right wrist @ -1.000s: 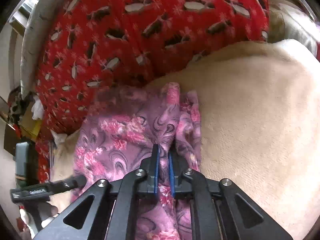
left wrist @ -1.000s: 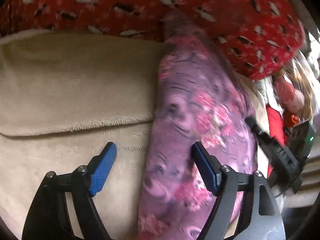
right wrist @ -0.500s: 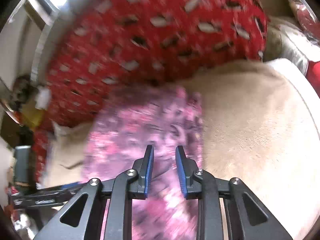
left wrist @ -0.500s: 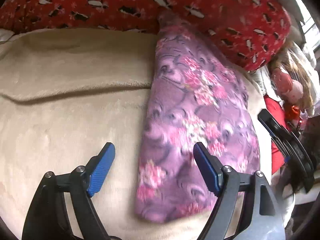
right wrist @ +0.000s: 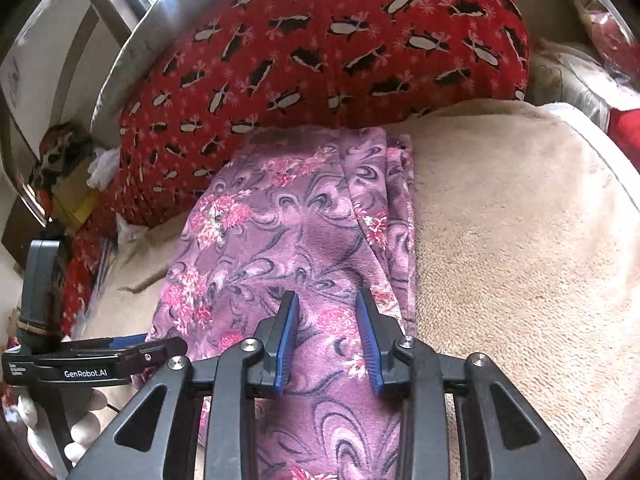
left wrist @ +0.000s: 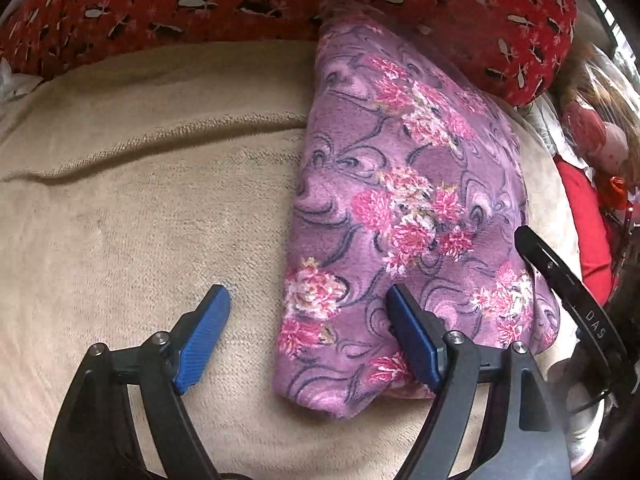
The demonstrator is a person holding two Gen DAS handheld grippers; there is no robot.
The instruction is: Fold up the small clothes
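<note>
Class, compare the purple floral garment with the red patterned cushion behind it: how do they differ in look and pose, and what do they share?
The purple floral garment shows pink flowers and dark swirls; the red patterned cushion shows small black-and-white shapes. The garment lies flat in folded layers on the beige blanket; the cushion is plump and rises behind it. The garment lies under the open right hand-held gripper; the cushion lies beyond it. Both are soft, printed fabric.

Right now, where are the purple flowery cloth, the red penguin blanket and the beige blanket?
purple flowery cloth point(left wrist: 400, 208), left wrist view, its middle.
red penguin blanket point(right wrist: 320, 52), right wrist view, its middle.
beige blanket point(left wrist: 140, 220), left wrist view, bare part.
</note>
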